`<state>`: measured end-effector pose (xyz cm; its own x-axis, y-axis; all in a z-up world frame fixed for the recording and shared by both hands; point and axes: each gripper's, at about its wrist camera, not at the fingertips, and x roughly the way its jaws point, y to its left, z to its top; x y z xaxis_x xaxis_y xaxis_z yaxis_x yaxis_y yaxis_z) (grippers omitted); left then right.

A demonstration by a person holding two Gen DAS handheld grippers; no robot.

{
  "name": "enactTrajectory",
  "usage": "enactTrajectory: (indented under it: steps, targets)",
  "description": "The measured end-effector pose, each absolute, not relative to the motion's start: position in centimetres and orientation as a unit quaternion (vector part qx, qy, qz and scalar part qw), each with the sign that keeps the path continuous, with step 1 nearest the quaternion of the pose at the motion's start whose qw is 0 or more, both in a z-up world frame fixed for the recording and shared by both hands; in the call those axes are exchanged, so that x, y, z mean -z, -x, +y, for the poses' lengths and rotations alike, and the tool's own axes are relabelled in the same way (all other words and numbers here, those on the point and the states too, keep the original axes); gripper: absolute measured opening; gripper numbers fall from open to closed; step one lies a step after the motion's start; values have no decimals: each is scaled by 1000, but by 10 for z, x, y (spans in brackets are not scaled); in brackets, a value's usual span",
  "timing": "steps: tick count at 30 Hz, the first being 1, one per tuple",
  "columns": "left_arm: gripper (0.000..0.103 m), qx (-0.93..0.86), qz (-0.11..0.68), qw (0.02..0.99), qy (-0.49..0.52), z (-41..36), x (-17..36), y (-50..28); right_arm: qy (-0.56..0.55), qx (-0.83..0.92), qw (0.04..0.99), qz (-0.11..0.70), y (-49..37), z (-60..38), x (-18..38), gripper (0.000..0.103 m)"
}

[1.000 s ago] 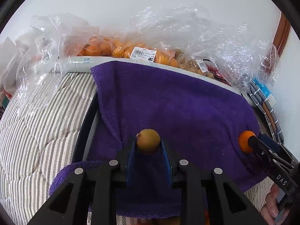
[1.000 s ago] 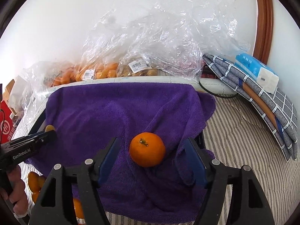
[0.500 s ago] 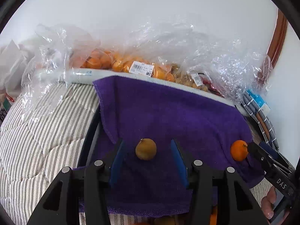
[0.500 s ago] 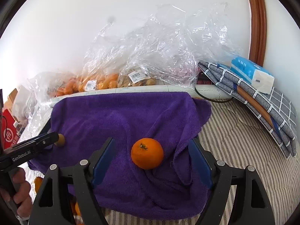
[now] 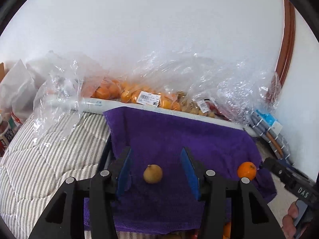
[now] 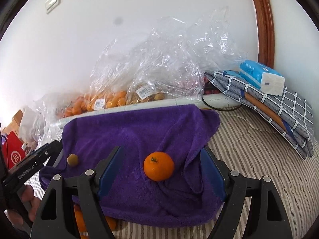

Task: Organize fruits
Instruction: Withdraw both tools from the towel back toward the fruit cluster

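Observation:
A small tan fruit (image 5: pixel 152 173) lies on a purple towel (image 5: pixel 179 135) between the blue pads of my left gripper (image 5: pixel 155 153), which stands open and does not touch it. An orange mandarin (image 6: pixel 159 166) rests on the same towel (image 6: pixel 129 127) between the fingers of my right gripper (image 6: pixel 160 151), also open with gaps on both sides. In the right wrist view the tan fruit (image 6: pixel 72 159) sits at the towel's left edge beside the left gripper (image 6: pixel 39 159). In the left wrist view the mandarin (image 5: pixel 246 170) shows at the right, next to the right gripper (image 5: pixel 279 171).
Clear plastic bags of oranges (image 5: pixel 127 95) and tan fruits (image 6: pixel 147 96) lie along the wall behind a white roll (image 5: pixel 95 104). A folded checked cloth (image 6: pixel 279 115) with a tissue pack (image 6: pixel 261 77) lies at the right. Striped bedding (image 5: pixel 49 155) surrounds the towel. More oranges (image 6: pixel 79 219) show under its front edge.
My left gripper has let go of the tan fruit, opened and drawn back and up. The right gripper has opened a little wider and also drawn back from the mandarin.

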<state>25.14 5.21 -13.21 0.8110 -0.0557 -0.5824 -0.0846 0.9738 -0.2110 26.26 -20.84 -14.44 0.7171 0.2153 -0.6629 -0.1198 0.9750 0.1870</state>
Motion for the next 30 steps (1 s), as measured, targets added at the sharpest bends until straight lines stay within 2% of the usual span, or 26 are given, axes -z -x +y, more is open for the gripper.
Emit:
enactTrajectory:
  steps: [5, 11, 17, 22, 30]
  targets:
    - [48, 8, 305, 945, 122, 51, 125, -247, -68, -108, 916, 380, -243, -213, 136, 79]
    - [48, 14, 309, 942, 128, 48, 123, -232, -74, -103, 913, 388, -209, -215, 139, 72]
    - [48, 36, 337, 929, 148, 60, 137, -199, -77, -99, 908, 400, -175, -215, 141, 72]
    - [48, 24, 327, 936, 131, 78, 143, -160, -62, -106, 905, 406, -151, -209, 142, 71]
    - [48, 2, 359, 919, 161, 107, 162, -130, -24, -120, 905, 407, -125, -186, 152, 54]
